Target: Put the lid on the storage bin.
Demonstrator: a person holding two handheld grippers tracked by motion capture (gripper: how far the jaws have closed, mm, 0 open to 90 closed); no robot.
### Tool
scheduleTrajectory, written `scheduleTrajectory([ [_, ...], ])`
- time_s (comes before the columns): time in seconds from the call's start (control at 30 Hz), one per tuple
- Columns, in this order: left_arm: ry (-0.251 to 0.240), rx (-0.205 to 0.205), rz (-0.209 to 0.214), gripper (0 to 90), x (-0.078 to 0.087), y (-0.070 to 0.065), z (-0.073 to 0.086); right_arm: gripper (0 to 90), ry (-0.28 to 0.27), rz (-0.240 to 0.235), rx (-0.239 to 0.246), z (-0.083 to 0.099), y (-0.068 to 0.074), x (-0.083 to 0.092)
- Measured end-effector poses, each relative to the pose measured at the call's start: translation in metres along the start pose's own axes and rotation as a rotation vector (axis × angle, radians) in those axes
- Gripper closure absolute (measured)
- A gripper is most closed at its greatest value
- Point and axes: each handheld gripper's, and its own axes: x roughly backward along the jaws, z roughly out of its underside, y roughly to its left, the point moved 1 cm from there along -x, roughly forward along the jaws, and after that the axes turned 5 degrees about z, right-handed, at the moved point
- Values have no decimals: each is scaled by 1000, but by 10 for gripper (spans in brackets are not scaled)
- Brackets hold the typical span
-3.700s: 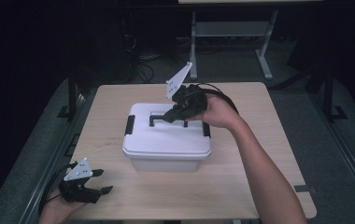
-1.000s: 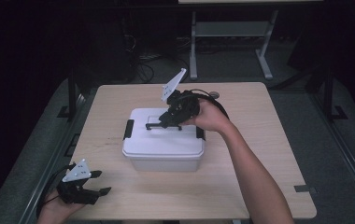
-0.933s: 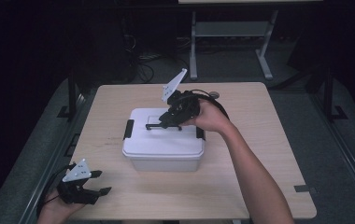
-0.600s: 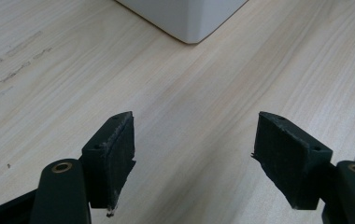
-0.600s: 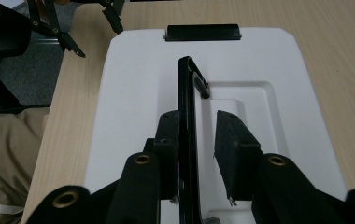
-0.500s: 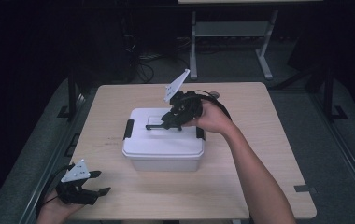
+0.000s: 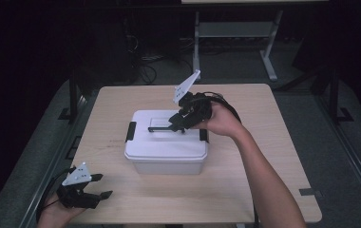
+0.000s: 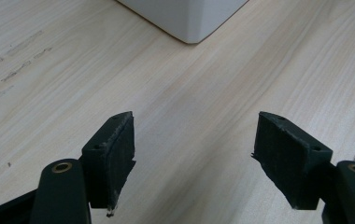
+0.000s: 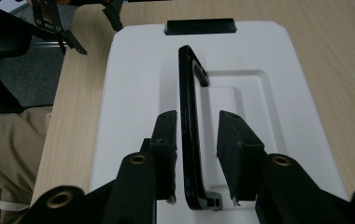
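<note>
A white lidded box [image 7: 166, 151] stands mid-table with its black handle [image 7: 160, 128] raised upright. My right gripper [image 7: 176, 124] reaches in from the right and straddles that handle. In the right gripper view the handle [image 9: 188, 93] runs between the jaws of the right gripper [image 9: 198, 127]. Those jaws have just been opening: the left pad lies close to the handle and a gap shows at the right pad. My left gripper [image 7: 101, 186] rests open at the table's near left corner. Its jaws [image 8: 194, 158] stand wide over bare wood, with the box's corner [image 8: 189, 18] ahead.
Black latches [image 7: 131, 131] clip the lid at both short ends; the far one [image 9: 200, 26] shows beyond the handle. The wooden tabletop [image 7: 264, 156] has free room right of the box and in front. A grey desk frame [image 7: 269, 52] stands behind the table.
My right hand has edged slightly to the right at the handle. The box and my left gripper have stayed put.
</note>
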Motion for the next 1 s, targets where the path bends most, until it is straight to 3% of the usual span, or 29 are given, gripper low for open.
scheduleTrajectory([
  [1.0, 7, 0, 2, 287, -2, 0, 0, 645, -1, 14, -28, 16, 1, 16],
])
